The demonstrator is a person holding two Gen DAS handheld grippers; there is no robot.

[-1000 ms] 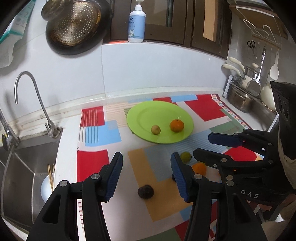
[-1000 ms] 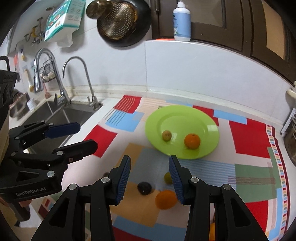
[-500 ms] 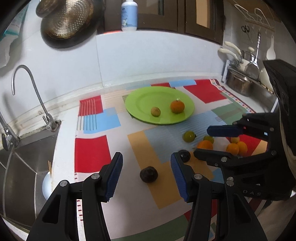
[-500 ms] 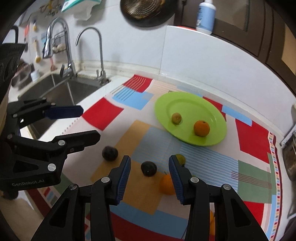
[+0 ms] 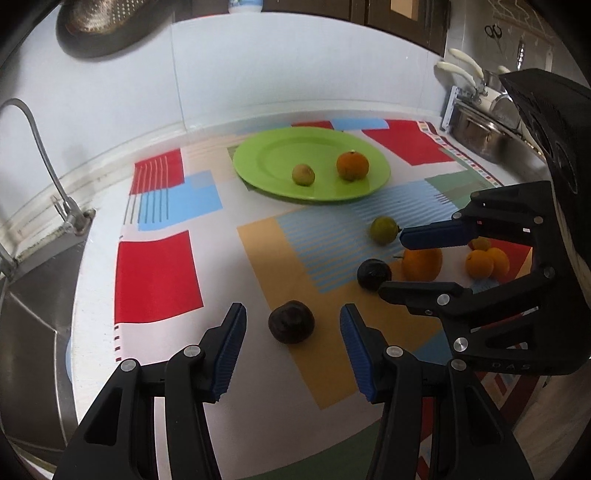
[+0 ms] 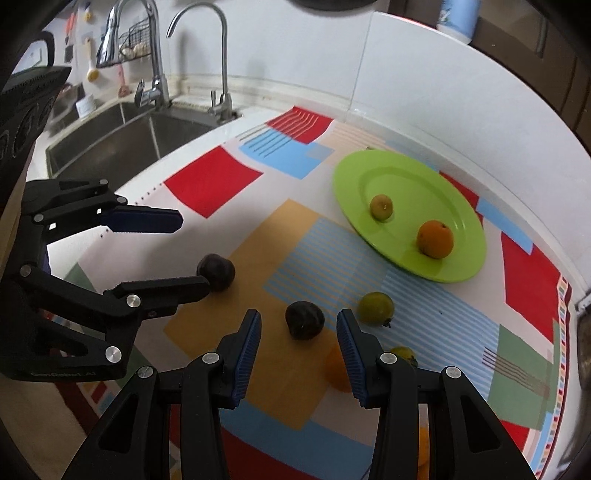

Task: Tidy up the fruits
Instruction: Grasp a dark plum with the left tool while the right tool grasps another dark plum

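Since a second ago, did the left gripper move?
Yes. The left gripper came down toward the mat: its dark fruit now looks bigger, and the green plate sits higher in its view.

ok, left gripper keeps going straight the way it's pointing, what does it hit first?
Most likely the dark fruit lying on the patterned mat, which sits centred between the open left gripper fingers, untouched. Depth is hard to judge.

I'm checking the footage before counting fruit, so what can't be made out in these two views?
- Right wrist view: an orange fruit is mostly hidden behind the right gripper.
- Left wrist view: the clustered oranges are partly hidden by the right gripper; their count is uncertain.
- Both views: the bottle is cut off by the top edge.
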